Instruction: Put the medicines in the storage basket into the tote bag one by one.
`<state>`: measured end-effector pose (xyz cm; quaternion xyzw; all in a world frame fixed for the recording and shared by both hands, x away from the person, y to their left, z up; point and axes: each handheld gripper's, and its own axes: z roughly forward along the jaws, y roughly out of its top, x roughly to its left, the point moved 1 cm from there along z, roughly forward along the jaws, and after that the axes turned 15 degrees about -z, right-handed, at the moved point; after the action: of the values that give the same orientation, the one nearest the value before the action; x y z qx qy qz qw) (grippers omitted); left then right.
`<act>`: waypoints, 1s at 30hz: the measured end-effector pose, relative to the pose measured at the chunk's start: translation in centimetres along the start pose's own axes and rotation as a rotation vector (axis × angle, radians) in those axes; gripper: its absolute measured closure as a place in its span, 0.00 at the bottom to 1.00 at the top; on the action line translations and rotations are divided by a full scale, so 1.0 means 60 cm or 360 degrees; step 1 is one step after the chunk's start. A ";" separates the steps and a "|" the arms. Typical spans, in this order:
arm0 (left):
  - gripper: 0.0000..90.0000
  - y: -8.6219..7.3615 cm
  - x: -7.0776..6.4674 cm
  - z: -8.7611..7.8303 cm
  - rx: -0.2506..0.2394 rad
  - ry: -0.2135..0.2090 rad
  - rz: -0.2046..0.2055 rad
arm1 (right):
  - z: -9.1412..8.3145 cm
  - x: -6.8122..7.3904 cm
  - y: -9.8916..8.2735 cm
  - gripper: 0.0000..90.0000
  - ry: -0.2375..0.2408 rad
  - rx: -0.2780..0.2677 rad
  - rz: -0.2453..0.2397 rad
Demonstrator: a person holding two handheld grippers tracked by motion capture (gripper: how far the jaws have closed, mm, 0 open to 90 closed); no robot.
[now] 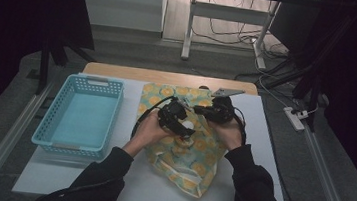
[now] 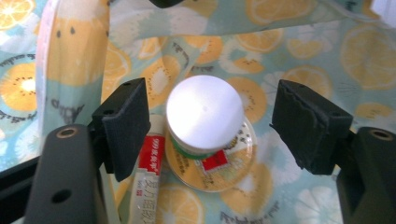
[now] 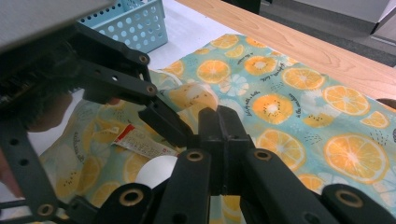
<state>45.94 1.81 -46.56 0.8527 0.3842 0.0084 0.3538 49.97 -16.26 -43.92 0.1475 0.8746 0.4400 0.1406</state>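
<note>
A cloth bag printed with orange and kiwi slices lies on the table, its mouth toward the person. Inside it stands a small jar with a white cap and a green and red label. A red and white sachet lies beside the jar. My left gripper points down over the jar with its jaws open on either side of the cap, pads clear of it. My right gripper is shut on the bag's upper edge and holds the fabric up. From the right gripper view, the sachet and the jar cap lie under the left gripper's linkage.
A light blue plastic basket stands to the left of the bag on the white mat. The table's wooden far edge lies just beyond the bag. Past it are the floor, a desk frame and cables.
</note>
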 end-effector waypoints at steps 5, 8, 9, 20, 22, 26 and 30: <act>0.24 -0.008 -0.002 -0.013 -0.0017 -0.0057 -0.0022 | 0.000 0.001 0.000 1.00 0.0002 -0.0001 -0.0005; 0.20 -0.013 -0.005 -0.021 -0.0021 -0.0070 -0.0024 | -0.001 0.001 0.000 1.00 0.0001 -0.0001 -0.0008; 0.19 -0.015 -0.005 -0.023 -0.0018 -0.0067 -0.0025 | -0.001 0.001 0.000 1.00 0.0001 -0.0003 -0.0009; 0.06 -0.038 -0.014 -0.050 -0.0079 -0.0117 -0.0064 | -0.003 0.003 0.001 1.00 0.0002 -0.0007 -0.0002; 0.04 -0.043 -0.015 -0.054 -0.0093 -0.0136 -0.0071 | -0.002 0.004 0.001 1.00 0.0002 -0.0007 -0.0005; 0.01 -0.054 -0.019 -0.059 -0.0113 -0.0154 -0.0073 | -0.002 0.006 0.002 1.00 0.0006 -0.0006 -0.0009; 0.01 -0.064 -0.025 -0.064 -0.0097 -0.0138 -0.0039 | -0.003 0.008 0.003 1.00 0.0007 -0.0004 -0.0013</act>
<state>41.28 4.85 -45.66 0.8363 0.3785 -0.0211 0.3960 49.52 -16.11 -43.75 0.1426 0.8749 0.4410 0.1406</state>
